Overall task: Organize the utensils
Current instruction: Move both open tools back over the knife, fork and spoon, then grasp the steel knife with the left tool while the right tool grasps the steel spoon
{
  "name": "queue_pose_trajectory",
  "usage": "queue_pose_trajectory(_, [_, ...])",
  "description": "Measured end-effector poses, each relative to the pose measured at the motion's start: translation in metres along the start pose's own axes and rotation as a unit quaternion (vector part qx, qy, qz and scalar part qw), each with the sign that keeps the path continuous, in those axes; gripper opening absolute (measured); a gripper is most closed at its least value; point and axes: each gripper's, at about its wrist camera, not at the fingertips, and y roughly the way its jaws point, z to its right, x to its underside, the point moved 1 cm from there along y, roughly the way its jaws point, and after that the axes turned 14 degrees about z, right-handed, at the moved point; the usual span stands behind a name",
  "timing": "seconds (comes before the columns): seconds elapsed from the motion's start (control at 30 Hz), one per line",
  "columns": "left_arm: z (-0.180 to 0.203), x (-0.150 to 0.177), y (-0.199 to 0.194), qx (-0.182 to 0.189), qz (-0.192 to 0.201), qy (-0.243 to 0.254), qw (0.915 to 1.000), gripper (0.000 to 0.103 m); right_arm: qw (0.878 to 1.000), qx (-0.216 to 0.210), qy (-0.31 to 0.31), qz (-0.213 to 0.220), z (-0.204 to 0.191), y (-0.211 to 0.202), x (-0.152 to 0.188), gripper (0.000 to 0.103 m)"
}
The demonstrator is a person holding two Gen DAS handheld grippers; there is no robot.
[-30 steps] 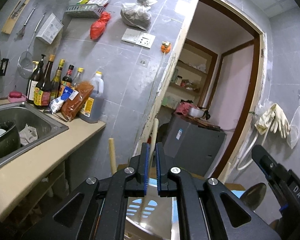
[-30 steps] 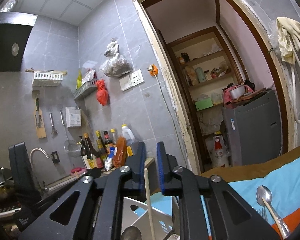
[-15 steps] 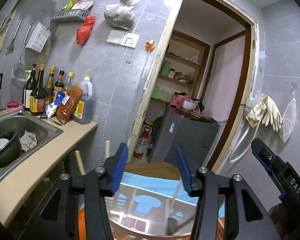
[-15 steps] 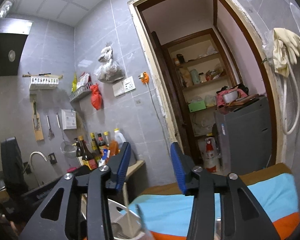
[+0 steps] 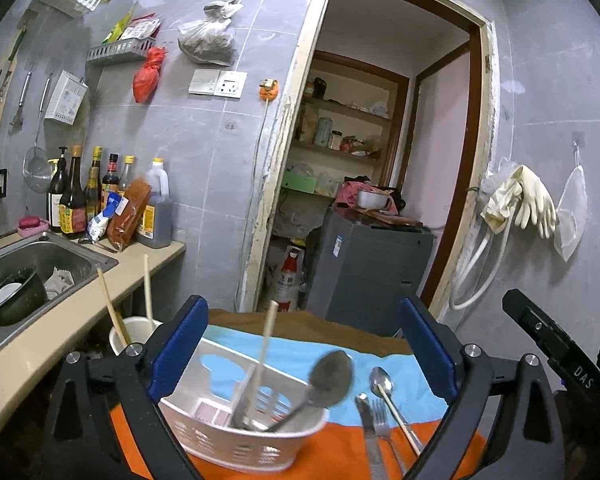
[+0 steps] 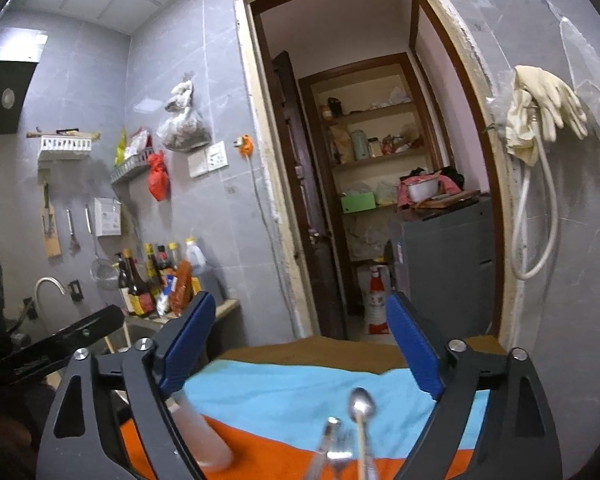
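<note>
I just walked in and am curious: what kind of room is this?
Most likely a small home kitchen: a steel sink in the counter, sauce bottles against the tiled wall, and a basket of utensils on the table.

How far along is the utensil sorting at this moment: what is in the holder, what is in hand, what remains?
Done: the white holder already contains a ladle and a chopstick. In hand: nothing; the left gripper and right gripper are both opening with no utensil between their jaws. Left: a spoon, fork and knife lie on the cloth beside the holder.
</note>
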Motion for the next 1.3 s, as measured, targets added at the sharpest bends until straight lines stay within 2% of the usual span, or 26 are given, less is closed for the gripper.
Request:
queue_pose_trajectory(0.07, [0.01, 0.006, -0.002, 0.0, -0.002, 0.001, 1.0, 0.094, 1.0, 0.001, -0.003, -0.003, 0.008, -0.003, 0.001, 0.102])
queue_pose_trajectory(0.1, [0.015, 0.01, -0.003, 0.0, -0.004, 0.003, 1.0, 0.094, 1.0, 0.001, -0.004, -0.005, 0.014, -0.006, 0.002, 0.103])
queue_pose_trajectory(0.2, [0.03, 0.022, -0.005, 0.002, -0.013, 0.017, 0.9998, 0.094, 1.0, 0.001, -0.009, -0.016, 0.027, -0.01, 0.004, 0.103])
queue_pose_trajectory(0.4, [0.057, 0.052, -0.003, 0.022, -0.058, 0.05, 0.9968, 0.094, 0.999, 0.001, -0.016, -0.041, 0.054, -0.016, 0.011, 0.103])
queue_pose_trajectory(0.6, [0.073, 0.085, 0.002, 0.033, -0.102, 0.056, 0.9926, 0.094, 0.997, 0.004, -0.012, -0.072, 0.082, -0.014, 0.025, 0.103])
queue_pose_trajectory(0.8, [0.078, 0.116, 0.018, 0.023, -0.154, 0.052, 0.9864, 0.094, 0.993, 0.006, -0.005, -0.115, 0.1, -0.002, 0.047, 0.103])
queue_pose_trajectory(0.93, [0.08, 0.138, 0.032, 0.014, -0.193, 0.057, 0.9795, 0.093, 0.989, -0.005, -0.005, -0.147, 0.106, 0.009, 0.064, 0.098])
queue_pose_trajectory(1.13, [0.08, 0.161, 0.049, 0.008, -0.225, 0.05, 0.9731, 0.089, 0.98, -0.01, -0.006, -0.198, 0.117, 0.024, 0.086, 0.087])
queue_pose_trajectory(1.2, [0.081, 0.165, 0.056, 0.007, -0.236, 0.053, 0.9702, 0.082, 0.976, -0.015, -0.001, -0.215, 0.12, 0.029, 0.094, 0.083])
queue_pose_trajectory(1.23, [0.081, 0.169, 0.059, 0.007, -0.244, 0.055, 0.9682, 0.08, 0.975, -0.018, 0.001, -0.222, 0.123, 0.032, 0.097, 0.078])
queue_pose_trajectory(1.3, [0.081, 0.177, 0.066, 0.004, -0.263, 0.059, 0.9629, 0.068, 0.97, -0.023, 0.004, -0.242, 0.126, 0.036, 0.106, 0.068])
